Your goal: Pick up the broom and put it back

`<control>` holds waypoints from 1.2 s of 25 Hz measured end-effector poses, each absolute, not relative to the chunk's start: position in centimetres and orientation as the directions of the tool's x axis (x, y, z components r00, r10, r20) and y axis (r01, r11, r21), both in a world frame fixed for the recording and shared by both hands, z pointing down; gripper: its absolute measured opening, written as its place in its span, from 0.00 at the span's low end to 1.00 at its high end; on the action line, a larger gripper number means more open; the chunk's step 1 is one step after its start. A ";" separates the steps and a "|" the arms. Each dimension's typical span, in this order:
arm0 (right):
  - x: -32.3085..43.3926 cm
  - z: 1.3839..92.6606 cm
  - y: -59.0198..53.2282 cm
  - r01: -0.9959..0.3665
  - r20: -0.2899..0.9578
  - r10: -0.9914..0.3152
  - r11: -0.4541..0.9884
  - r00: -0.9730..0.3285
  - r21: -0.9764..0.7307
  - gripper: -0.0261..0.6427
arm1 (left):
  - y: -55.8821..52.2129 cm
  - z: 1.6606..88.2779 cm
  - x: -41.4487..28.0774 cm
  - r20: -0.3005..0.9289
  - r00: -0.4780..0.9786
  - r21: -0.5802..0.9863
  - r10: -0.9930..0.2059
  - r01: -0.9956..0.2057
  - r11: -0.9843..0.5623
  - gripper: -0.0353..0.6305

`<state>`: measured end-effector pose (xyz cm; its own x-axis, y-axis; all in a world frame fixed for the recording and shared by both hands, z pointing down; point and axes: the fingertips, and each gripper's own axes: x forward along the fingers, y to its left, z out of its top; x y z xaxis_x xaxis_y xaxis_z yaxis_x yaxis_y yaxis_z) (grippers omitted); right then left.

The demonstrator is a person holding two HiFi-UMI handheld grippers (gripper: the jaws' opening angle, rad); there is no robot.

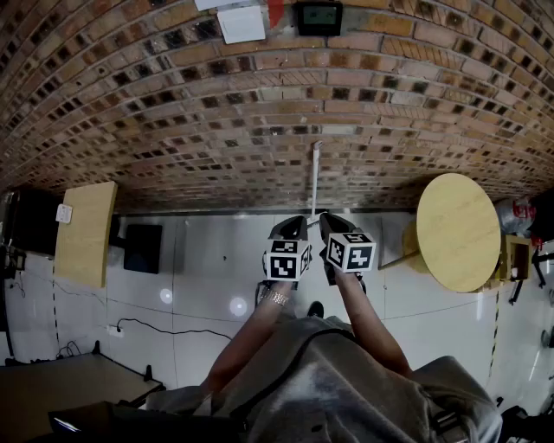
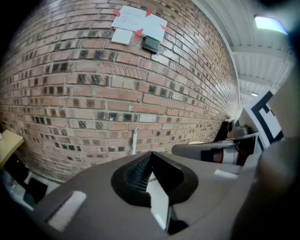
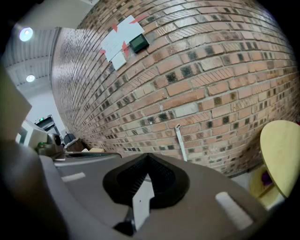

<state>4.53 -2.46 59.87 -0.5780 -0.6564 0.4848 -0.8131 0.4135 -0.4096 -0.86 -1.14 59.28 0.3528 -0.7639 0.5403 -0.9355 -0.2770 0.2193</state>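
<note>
A thin white broom handle point(image 1: 315, 177) leans upright against the brick wall, straight ahead of both grippers; its lower end is hidden behind them. The handle also shows in the left gripper view point(image 2: 134, 140) and the right gripper view point(image 3: 181, 143), some way beyond the jaw tips. My left gripper point(image 1: 290, 228) and right gripper point(image 1: 328, 222) hang side by side over the white floor, close to the wall and angled downward. Each has its jaws closed together with nothing between them, seen at the left gripper point(image 2: 150, 154) and the right gripper point(image 3: 148, 157).
A round yellow table point(image 1: 459, 232) stands to the right near the wall. A rectangular wooden table point(image 1: 85, 232) and a black box point(image 1: 143, 248) stand to the left. A black cable point(image 1: 164, 329) runs over the floor. Papers and a small device point(image 1: 318, 16) hang high on the wall.
</note>
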 end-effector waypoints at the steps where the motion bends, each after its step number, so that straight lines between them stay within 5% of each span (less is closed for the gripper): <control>1: 3.9 60.0 -4.0 -0.813 0.485 -0.656 0.418 -0.579 -0.405 0.04 | -2.7 59.3 -1.5 0.536 0.351 0.209 -0.768 -0.936 -0.282 0.06; 12: 1.6 65.8 -20.6 -0.897 0.546 -0.712 0.352 -0.442 -0.267 0.04 | -18.1 56.4 -8.9 0.475 0.338 0.188 -0.813 -0.941 -0.281 0.06; 22: 0.6 78.2 -30.9 -0.920 0.754 -0.567 0.370 -0.333 -0.128 0.25 | -21.9 56.9 -11.8 0.511 0.290 0.192 -0.809 -0.956 -0.221 0.06; 30: 1.5 80.3 -33.8 -0.950 0.811 -0.554 0.313 -0.189 -0.008 0.19 | -24.2 56.8 -13.1 0.529 0.232 0.162 -0.817 -0.972 -0.171 0.06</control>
